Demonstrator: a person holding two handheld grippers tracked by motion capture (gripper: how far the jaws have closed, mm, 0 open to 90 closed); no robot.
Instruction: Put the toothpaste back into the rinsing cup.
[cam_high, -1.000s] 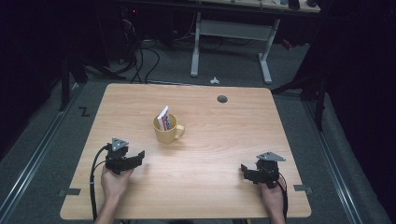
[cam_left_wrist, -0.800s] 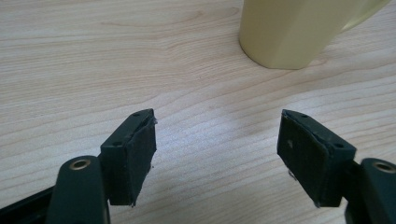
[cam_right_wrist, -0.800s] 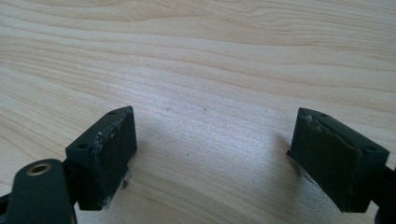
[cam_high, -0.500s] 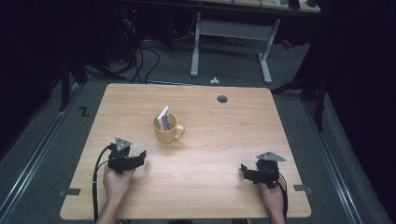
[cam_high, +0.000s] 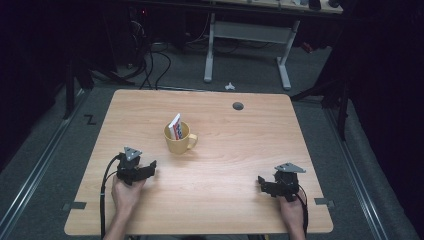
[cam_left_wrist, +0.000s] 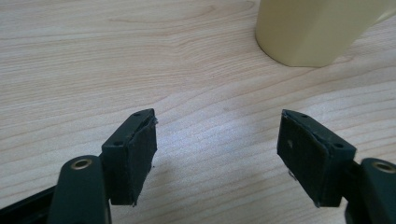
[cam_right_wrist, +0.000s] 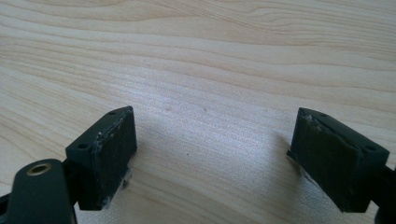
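Note:
A yellow mug stands near the middle of the wooden table, its handle to the right. A small white, red and blue packet sticks up out of it. My left gripper rests on the table at the front left, below and left of the mug, open, nothing between its fingers. The mug's lower wall fills the top right of the left gripper view. Over at the front right my right gripper sits low on the table, also open and empty, bare wood between its pads.
A round grey grommet sits in the table's far edge region. Beyond the table are a white desk frame, cables on the floor and a small white object. A dark stand is close to the right edge.
My left gripper has slid a little to the right and toward the mug. The right gripper and the mug have stayed where they were.

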